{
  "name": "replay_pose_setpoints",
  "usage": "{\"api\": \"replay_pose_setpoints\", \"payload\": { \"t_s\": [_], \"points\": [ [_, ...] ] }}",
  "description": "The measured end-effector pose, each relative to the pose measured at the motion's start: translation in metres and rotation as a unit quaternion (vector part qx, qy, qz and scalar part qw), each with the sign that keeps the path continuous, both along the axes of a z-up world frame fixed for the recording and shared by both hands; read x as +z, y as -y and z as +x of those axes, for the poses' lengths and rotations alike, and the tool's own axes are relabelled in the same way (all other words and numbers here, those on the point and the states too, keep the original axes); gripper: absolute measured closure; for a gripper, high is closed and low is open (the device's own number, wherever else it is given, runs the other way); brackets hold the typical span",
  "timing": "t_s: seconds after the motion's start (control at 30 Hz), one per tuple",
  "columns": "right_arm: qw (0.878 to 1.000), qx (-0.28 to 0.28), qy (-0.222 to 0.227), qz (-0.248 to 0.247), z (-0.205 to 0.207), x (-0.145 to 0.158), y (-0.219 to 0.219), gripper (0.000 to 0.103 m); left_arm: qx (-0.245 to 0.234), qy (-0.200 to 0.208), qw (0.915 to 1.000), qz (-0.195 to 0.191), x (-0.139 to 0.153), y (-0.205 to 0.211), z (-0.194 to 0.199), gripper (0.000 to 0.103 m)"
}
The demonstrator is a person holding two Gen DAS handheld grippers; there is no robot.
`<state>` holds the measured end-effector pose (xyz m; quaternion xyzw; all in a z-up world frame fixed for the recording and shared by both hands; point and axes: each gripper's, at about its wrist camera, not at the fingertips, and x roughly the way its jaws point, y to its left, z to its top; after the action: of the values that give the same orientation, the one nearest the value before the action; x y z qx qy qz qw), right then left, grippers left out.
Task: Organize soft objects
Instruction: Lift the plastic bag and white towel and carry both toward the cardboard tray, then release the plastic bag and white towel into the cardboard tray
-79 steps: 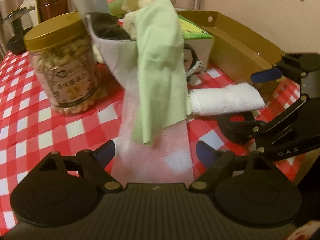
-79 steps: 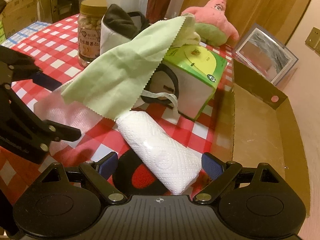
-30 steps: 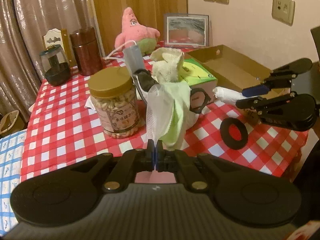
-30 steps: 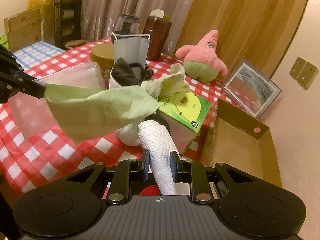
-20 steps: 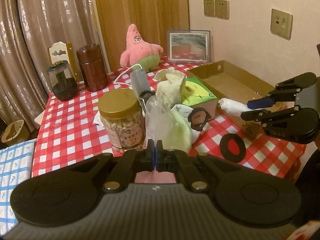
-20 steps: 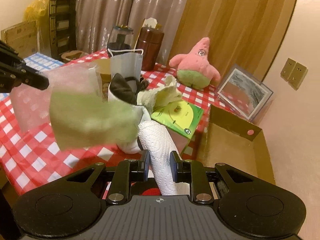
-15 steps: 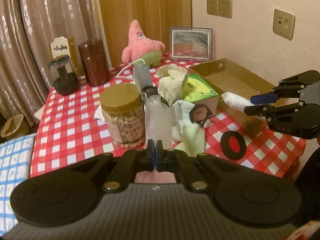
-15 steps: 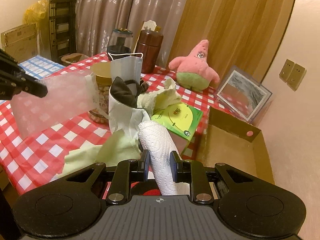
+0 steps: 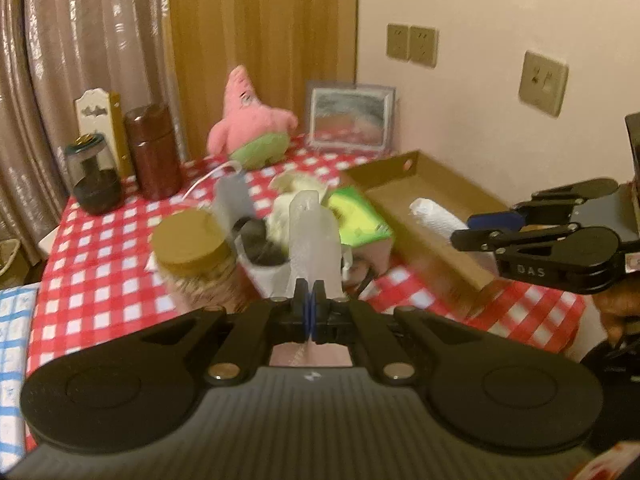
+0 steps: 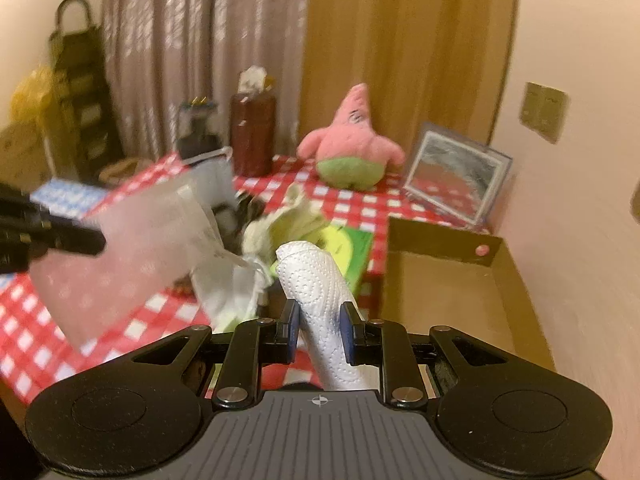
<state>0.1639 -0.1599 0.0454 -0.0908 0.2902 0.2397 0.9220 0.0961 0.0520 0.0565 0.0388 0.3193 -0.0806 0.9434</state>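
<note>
My left gripper is shut on the lower edge of a thin translucent plastic sheet, which hangs in the air over the table. In the right wrist view that sheet stretches out from the left gripper. My right gripper is shut on a rolled white paper towel, lifted above the checked tablecloth. From the left wrist view, the roll sticks out of the right gripper near the cardboard box. A pink starfish plush sits at the back.
An open cardboard box lies at the right. A green tissue box, a gold-lidded jar, a white pouch of cloths, a brown canister and a picture frame crowd the red checked table.
The green cloth slid out of the plastic sheet and dropped onto the table. Both grippers rose, still holding the sheet and the paper towel roll.
</note>
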Motion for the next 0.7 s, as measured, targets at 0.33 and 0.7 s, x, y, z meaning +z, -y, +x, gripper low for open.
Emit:
{"api": "replay_pose_setpoints", "payload": {
  "t_s": [0.33, 0.7],
  "points": [
    [0.995, -0.086, -0.008, 0.051, 0.037, 0.029, 0.07, 0.081, -0.032, 0.027, 0.9979, -0.048, 0.027, 0.053, 0.039, 0.103],
    [0.986, -0.142, -0.051, 0.075, 0.088, 0.0, 0.132, 0.081, -0.039, -0.019, 0.9897, -0.137, -0.013, 0.124, 0.122, 0.103]
  ]
}}
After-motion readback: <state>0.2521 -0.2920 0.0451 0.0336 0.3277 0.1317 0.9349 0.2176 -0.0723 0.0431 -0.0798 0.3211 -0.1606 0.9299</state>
